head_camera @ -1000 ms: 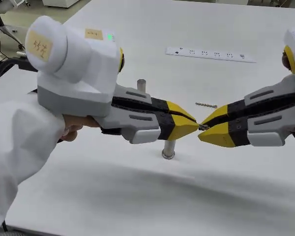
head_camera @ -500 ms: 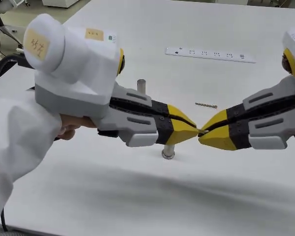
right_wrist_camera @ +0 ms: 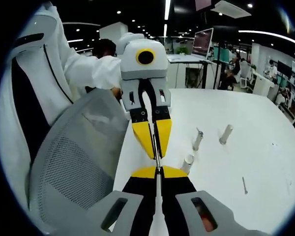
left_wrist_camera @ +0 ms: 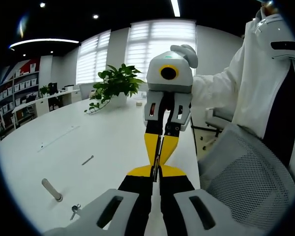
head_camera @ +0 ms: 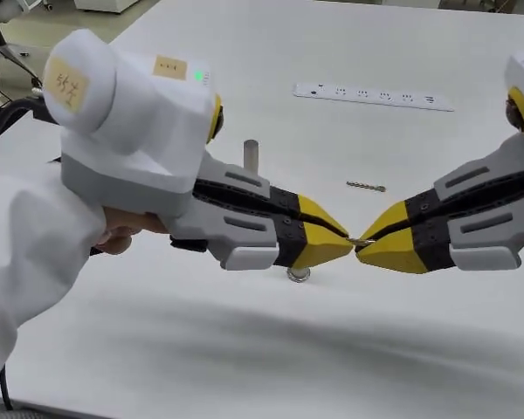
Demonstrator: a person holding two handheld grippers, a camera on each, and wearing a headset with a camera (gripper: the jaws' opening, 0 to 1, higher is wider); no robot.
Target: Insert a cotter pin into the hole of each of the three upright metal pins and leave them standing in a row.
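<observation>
Cotter pin (head_camera: 356, 242), thin metal, is clamped in tapered yellow jaws of left gripper (head_camera: 347, 241) and right gripper (head_camera: 362, 246).

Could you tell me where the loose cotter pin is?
Head view: the loose cotter pin lies flat on the table, just beyond the right gripper, before the power strip.

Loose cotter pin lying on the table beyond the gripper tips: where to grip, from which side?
Grip the loose cotter pin mid-shank, coming down from above, jaws closing across its thin width. It lies flat on the table, long axis roughly left-right in the head view, with nothing touching it, so a side approach would likely push it.
</observation>
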